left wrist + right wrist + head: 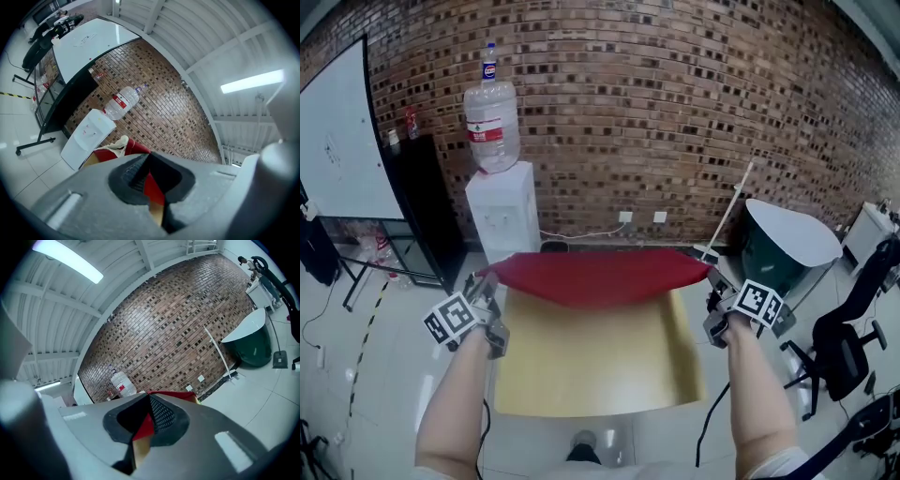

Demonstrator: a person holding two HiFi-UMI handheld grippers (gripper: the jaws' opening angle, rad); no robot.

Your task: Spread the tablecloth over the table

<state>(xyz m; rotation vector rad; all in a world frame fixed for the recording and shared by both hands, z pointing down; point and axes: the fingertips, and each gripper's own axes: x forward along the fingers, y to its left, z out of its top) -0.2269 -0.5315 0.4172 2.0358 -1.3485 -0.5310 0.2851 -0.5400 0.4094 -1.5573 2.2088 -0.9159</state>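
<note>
Clamping red tablecloth (600, 277) corners, left tongs (151, 183) closed, right tongs (143, 426) closed

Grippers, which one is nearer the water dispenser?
The left gripper, shut on the red tablecloth corner close to the white water dispenser; the right gripper grips the opposite corner, by the dark green bin.

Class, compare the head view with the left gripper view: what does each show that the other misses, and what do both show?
Only the head view: the right gripper, both forearms, a green bin and an office chair. Only the left gripper view: the lit ceiling strip light, and the jaws closed on the red tablecloth up close. Both: the left gripper, that tablecloth, water dispenser, brick wall and whiteboard.
</note>
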